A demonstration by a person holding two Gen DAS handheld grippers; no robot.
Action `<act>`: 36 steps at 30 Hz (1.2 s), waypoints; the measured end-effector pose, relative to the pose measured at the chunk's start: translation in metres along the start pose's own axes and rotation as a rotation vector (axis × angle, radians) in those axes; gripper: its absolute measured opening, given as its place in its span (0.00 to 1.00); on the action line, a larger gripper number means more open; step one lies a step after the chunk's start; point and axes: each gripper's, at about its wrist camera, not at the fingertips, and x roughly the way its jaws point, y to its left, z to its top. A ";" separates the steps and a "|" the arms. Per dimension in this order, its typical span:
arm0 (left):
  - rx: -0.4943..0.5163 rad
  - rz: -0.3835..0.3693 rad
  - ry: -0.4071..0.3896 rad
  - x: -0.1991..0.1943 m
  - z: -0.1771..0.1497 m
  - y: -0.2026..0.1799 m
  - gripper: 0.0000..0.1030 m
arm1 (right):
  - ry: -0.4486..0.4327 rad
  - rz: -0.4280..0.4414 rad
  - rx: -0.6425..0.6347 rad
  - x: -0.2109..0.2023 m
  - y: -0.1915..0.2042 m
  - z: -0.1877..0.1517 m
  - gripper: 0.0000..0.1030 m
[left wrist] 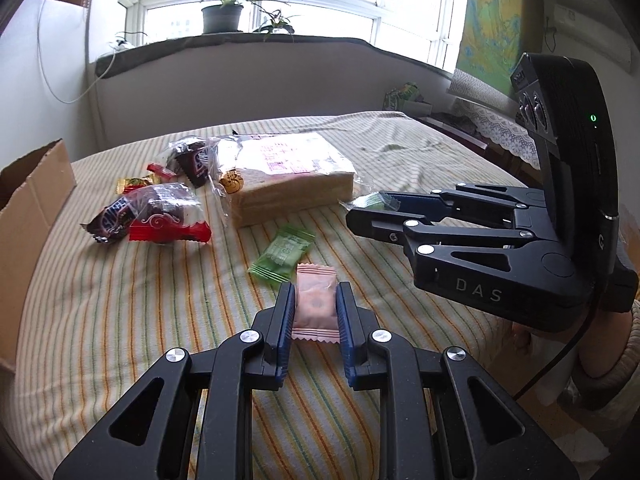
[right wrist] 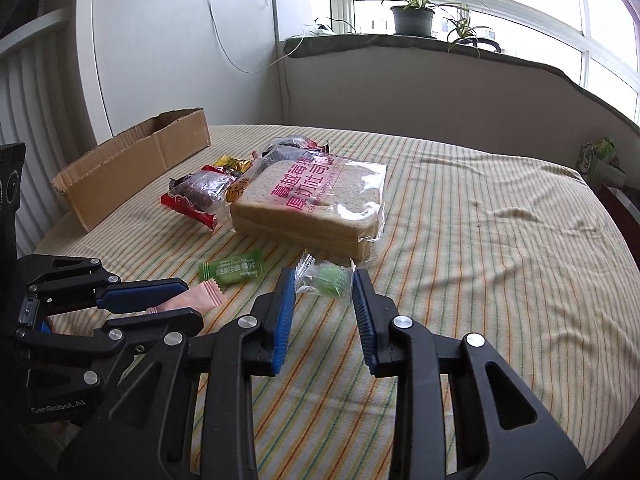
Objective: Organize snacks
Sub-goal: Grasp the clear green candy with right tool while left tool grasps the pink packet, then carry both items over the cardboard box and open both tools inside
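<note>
My left gripper (left wrist: 315, 292) is shut on a pink snack packet (left wrist: 315, 305) just above the striped cloth; it also shows in the right wrist view (right wrist: 200, 298). My right gripper (right wrist: 323, 280) is shut on a clear packet with a green sweet (right wrist: 326, 278), which also shows in the left wrist view (left wrist: 370, 201). A green packet (left wrist: 282, 252) lies between them. A bagged loaf of bread (right wrist: 316, 200), dark wrapped cakes (left wrist: 148, 216) and small sweets (left wrist: 136, 182) lie beyond.
An open cardboard box (right wrist: 132, 164) stands at the table's left edge. The striped cloth (right wrist: 500, 240) covers the table. A window ledge with potted plants (right wrist: 412, 16) runs behind. A green carton (right wrist: 598, 160) sits at the far right.
</note>
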 end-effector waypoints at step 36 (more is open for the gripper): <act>-0.098 0.116 -0.388 -0.161 0.047 0.058 0.19 | -0.205 -0.068 -0.132 -0.099 0.113 0.095 0.29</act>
